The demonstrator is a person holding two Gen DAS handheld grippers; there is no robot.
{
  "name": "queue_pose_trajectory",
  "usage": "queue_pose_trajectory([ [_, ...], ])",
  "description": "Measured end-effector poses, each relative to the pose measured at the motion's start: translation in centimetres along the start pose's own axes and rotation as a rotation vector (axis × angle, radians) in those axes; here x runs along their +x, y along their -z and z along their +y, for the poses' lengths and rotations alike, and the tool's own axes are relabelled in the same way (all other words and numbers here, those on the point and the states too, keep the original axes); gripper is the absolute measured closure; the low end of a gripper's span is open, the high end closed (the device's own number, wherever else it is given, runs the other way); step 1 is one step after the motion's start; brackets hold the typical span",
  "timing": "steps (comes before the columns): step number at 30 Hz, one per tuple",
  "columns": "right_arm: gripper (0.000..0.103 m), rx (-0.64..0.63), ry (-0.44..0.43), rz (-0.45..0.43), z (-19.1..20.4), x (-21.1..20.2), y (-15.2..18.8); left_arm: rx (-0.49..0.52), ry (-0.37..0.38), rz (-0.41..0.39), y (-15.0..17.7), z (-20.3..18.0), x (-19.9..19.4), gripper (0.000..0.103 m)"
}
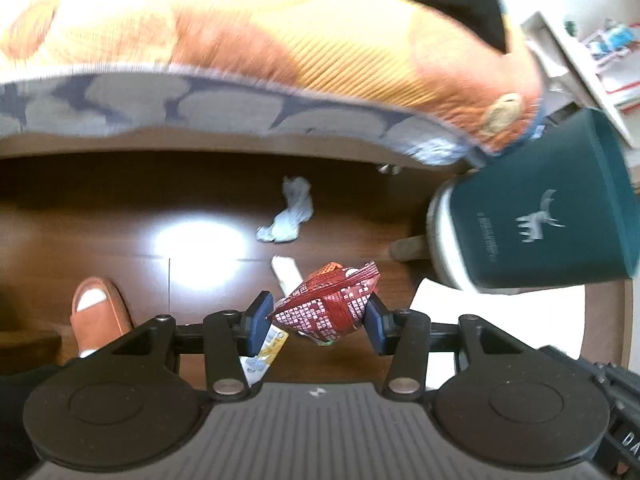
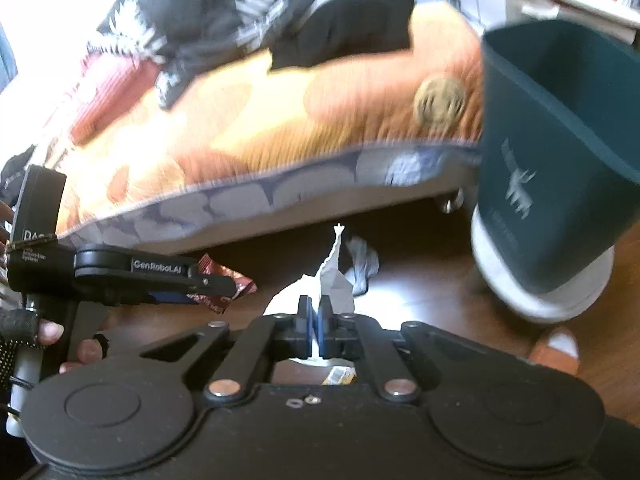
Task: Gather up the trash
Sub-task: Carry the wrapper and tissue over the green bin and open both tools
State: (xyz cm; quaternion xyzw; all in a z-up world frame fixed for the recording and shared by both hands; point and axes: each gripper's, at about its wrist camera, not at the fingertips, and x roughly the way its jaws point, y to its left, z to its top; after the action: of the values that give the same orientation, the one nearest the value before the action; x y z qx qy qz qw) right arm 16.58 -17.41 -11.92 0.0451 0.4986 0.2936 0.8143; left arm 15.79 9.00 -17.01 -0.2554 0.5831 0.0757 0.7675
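Above floor, left hand-held gripper pinches red wrapper.

- The floor is dark brown wood, glossy, with a bright patch of light reflected on it.
- A bed fills the upper part of both views, spread with an orange and yellow cover edged in a blue-grey band.
- Dark clothes lie heaped on the bed.
- A white shelf stands at the right edge.
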Motion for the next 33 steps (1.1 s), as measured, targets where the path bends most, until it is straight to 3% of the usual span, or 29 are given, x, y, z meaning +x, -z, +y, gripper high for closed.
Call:
queue_pose_trajectory([
  [9,0.1,-0.047,0.031,-0.161,-1.5,-8.4,-2.7,0.124,0.042,-0.098,0.0,-6.2,-6.8,0.056],
  [16,0.1,-0.049,0.095,-0.271,-4.2,-12.5,-5.9,0.232,0.083,-0.17,-1.5,-12.2,-9.6,0.056],
  [25,0.1,0.037,0.166,-0.356,-9.7,-14.9,-9.1,0.398,0.145,-0.22,-4.4,-21.8,-11.2,0.056],
  [33,0.1,0.08,0.253,-0.351,-15.4,-14.0,-9.9,0.499,0.186,-0.194,-6.2,-30.0,-8.8,0.056],
])
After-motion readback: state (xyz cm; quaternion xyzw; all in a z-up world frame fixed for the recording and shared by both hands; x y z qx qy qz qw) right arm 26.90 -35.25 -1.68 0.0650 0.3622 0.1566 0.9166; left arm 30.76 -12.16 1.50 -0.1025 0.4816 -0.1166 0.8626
